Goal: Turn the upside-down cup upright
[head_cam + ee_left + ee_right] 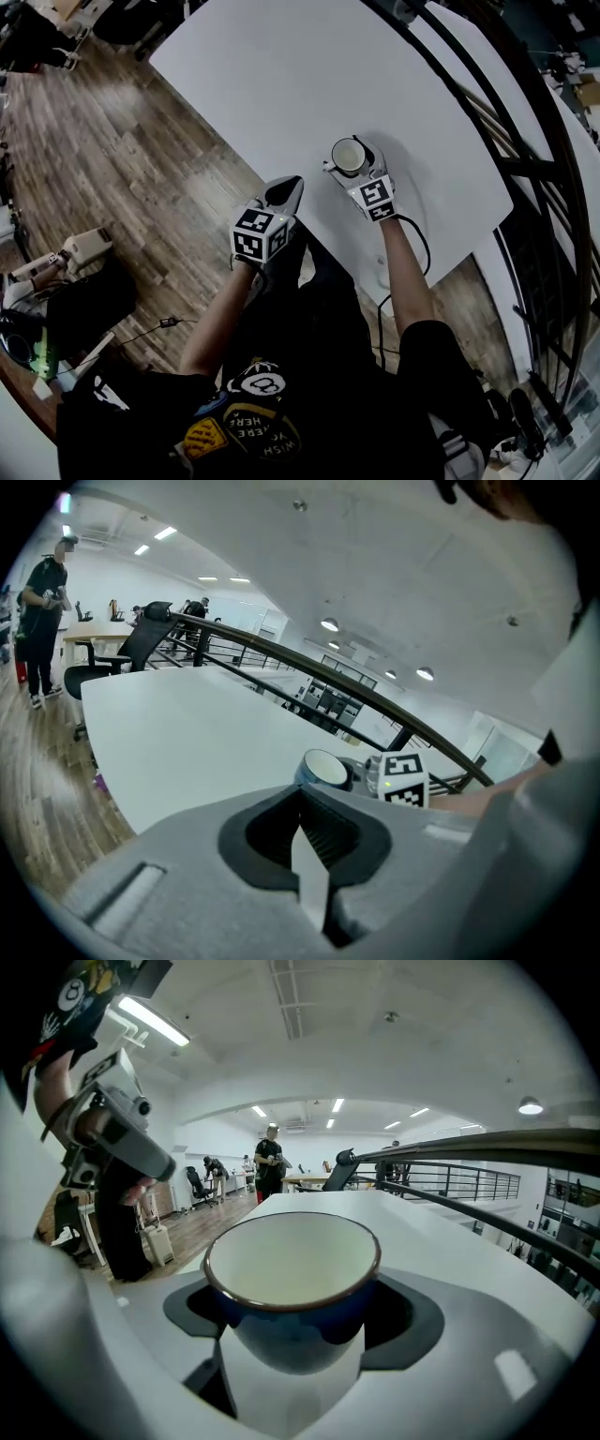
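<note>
**Tool state.** The right tool [360, 172] is closed on the cup [291, 1274]. The jaws press the dark blue lower wall from both sides, and the white interior and brown rim face the camera on that tool. The left tool [310, 878] has its jaws fully together with nothing between them.

**Location of the cup.** The cup sits directly between the jaws of the right tool, at their forward end, over the near right part of the counter [281, 84]. From the left tool, the cup lies ahead and to the right, apart from it. The left tool hangs at the near edge of the counter and touches nothing.

**Governing relation.** The axis of the cup stands close to vertical, mouth upward, and runs across the jaw line of the right tool, not along it. The tool reaches in from the person's side and slopes downward, so its grip is on the side wall below the rim. The right tool is the nearer one and the only one in contact.

**Assessment.** The inversion appears complete. What probably remains is to seat the base and let go. No view confirms whether the base already touches the counter. To be safe, lower the cup straight along its axis before parting the jaws, then draw the tool back toward the person to avoid tipping the cup.
</note>
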Demonstrator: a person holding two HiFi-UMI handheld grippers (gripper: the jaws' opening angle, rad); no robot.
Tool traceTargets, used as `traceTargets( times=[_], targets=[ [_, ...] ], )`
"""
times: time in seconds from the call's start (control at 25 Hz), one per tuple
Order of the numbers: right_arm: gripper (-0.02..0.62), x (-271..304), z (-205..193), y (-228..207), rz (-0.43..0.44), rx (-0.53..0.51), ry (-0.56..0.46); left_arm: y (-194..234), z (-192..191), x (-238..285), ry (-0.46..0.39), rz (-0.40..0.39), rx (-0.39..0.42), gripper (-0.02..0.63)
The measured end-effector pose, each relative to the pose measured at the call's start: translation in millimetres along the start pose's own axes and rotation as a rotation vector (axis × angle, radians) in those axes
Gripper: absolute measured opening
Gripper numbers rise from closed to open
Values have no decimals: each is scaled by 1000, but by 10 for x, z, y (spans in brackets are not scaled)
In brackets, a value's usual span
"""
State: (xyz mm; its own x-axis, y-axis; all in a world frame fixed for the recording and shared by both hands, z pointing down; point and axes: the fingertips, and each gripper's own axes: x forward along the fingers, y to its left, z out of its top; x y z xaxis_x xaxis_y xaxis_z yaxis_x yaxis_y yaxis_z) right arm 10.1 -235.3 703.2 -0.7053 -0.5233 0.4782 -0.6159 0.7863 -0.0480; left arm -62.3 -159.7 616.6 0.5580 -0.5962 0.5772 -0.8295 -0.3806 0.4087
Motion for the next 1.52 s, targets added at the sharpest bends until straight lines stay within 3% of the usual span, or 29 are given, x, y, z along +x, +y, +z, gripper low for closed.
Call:
traceTargets(
  times=[0.16,0.24,0.32,0.44,0.6,0.84,0.96,1.04,1.2,1.32,1.44,1.52],
  targets=[
    [399,-348,379,123,-61,12,-65,-67,448,133,-24,-100,23,10],
    [399,-505,569,230,-71,-11,-67,-241,583,196,20,-199,38,99],
    [399,-696,686,362,-74,-4,-60,-492,626,176,78,-283,45,139],
    [399,-933,708,361,-111,44,-67,-808,706,140,120,-337,78,152],
    [399,-1078,731,411,-129,1,-39,-1092,620,124,206,-395,136,152],
    [399,-1124,868,478,-196,-161,21,-1109,474,213,330,-337,185,152],
    [399,-1093,846,489,-214,-190,50,-1031,449,257,366,-283,218,86],
    [399,-1074,841,488,-226,-222,64,-992,452,277,362,-276,186,67],
    [400,-1120,892,460,-248,-263,26,-1003,512,295,331,-327,15,51],
    [400,-1124,894,452,-247,-278,12,-998,530,314,335,-330,10,51],
    [382,-1155,749,435,-243,-310,51,-832,574,329,330,-272,27,48],
    [341,-1246,644,376,-236,-198,29,-711,645,320,313,-240,29,48]
  ],
)
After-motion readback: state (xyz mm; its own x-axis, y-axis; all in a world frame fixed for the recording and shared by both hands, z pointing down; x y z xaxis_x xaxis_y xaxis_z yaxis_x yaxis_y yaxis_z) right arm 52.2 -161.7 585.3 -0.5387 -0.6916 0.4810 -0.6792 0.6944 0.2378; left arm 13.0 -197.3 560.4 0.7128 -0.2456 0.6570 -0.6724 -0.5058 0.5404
